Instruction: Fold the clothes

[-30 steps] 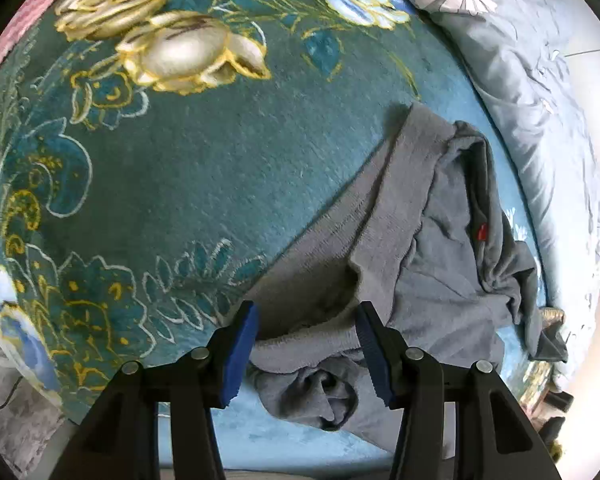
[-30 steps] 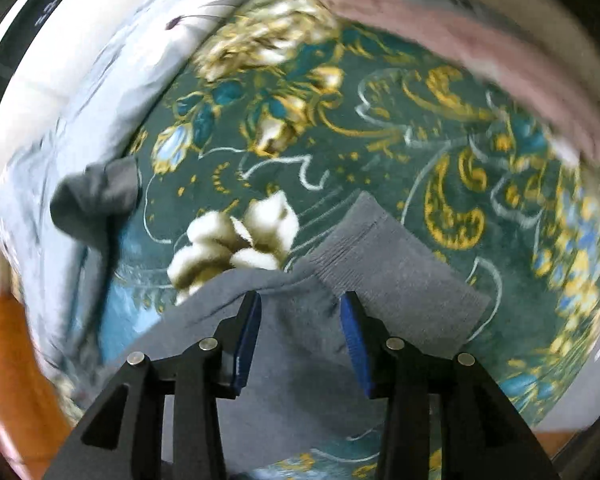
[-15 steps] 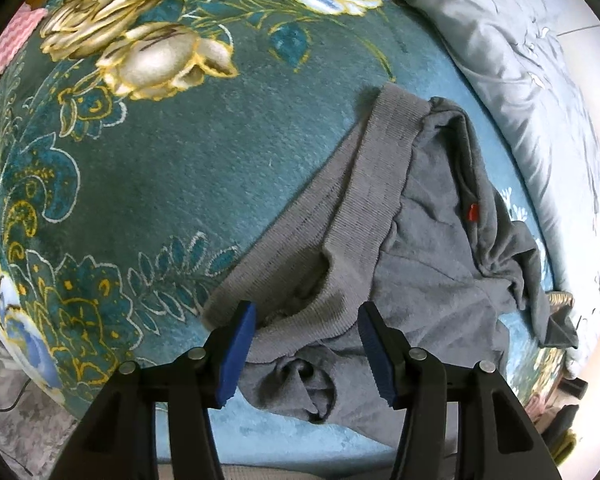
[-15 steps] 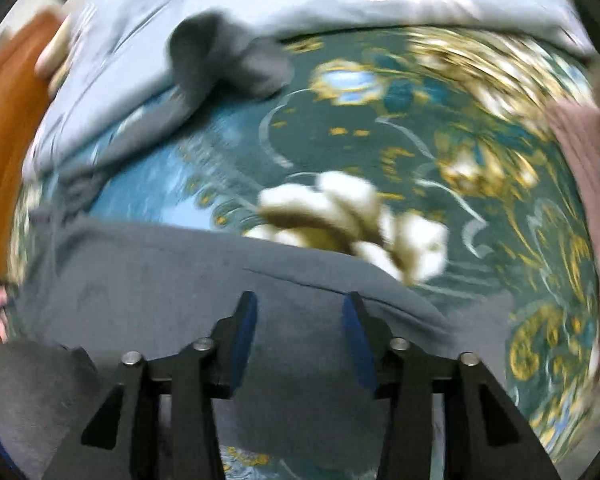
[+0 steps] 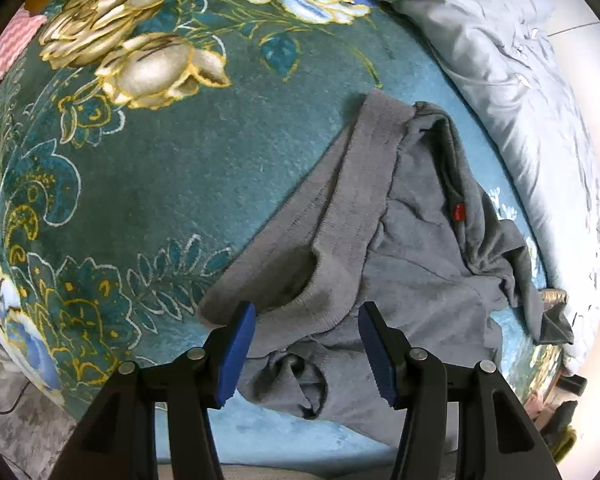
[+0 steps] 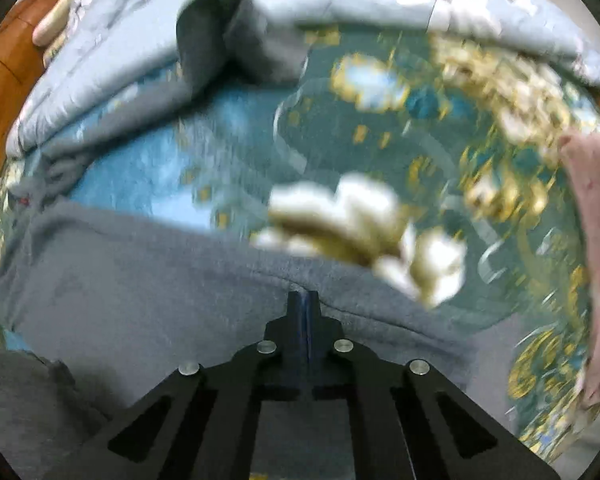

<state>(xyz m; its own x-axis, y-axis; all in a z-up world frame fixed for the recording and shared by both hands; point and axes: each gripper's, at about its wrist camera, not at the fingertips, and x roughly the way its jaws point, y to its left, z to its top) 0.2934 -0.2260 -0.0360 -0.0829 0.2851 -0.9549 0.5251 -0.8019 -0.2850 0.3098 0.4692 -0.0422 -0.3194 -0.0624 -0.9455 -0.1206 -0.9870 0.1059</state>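
A grey knit garment [image 5: 400, 248] lies crumpled on a teal floral blanket [image 5: 160, 160], with a red tag [image 5: 458, 212] at its neck. My left gripper [image 5: 306, 344] hangs open just above the garment's ribbed band [image 5: 352, 200]; the fabric lies between the blue pads [image 5: 236, 352], which do not press it. In the blurred right wrist view, my right gripper [image 6: 304, 300] is shut, its tips pinching the far edge of the grey garment [image 6: 140, 272]. A sleeve [image 6: 228, 40] trails up onto the quilt.
A light blue flowered quilt [image 5: 520, 60] is bunched along the blanket's right side and shows again as the quilt [image 6: 100, 60] at the top of the right wrist view. A pink cloth [image 6: 592, 220] lies at the right edge. An orange-brown wooden board [image 6: 4, 80] stands at the left.
My right gripper swung across the garment, rolled, and its jaws went from apart to shut at the garment's edge. The left gripper stayed open in nearly the same place.
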